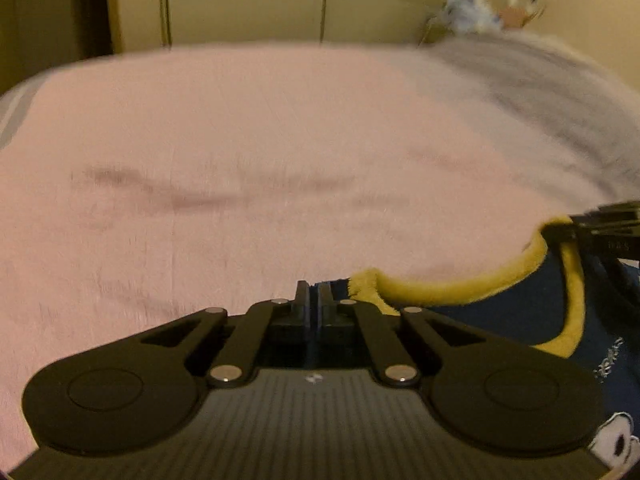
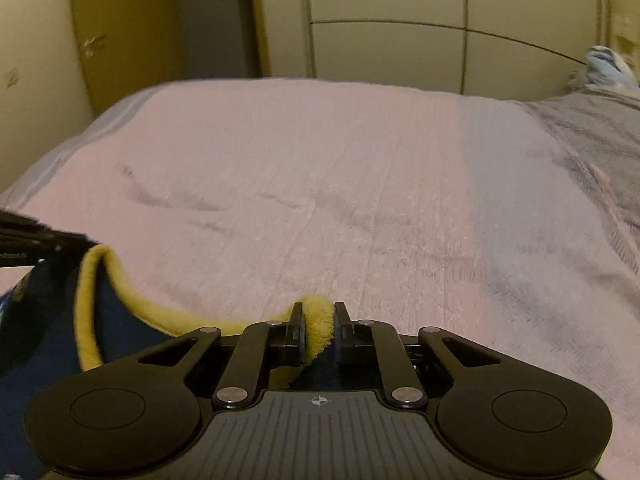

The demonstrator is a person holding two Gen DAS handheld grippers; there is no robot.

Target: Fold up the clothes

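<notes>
A navy garment with a yellow fleecy trim and a white cartoon print hangs stretched between my two grippers above the pink bed. My left gripper is shut on the navy edge of the garment beside the yellow trim. My right gripper is shut on the yellow trim; the navy cloth sags to its left. The right gripper also shows at the right edge of the left wrist view, and the left gripper at the left edge of the right wrist view.
A pink sheet covers the bed under both grippers. A grey blanket lies at the right side of the bed, with a light blue bundle behind it. Cream wardrobe doors stand beyond the bed.
</notes>
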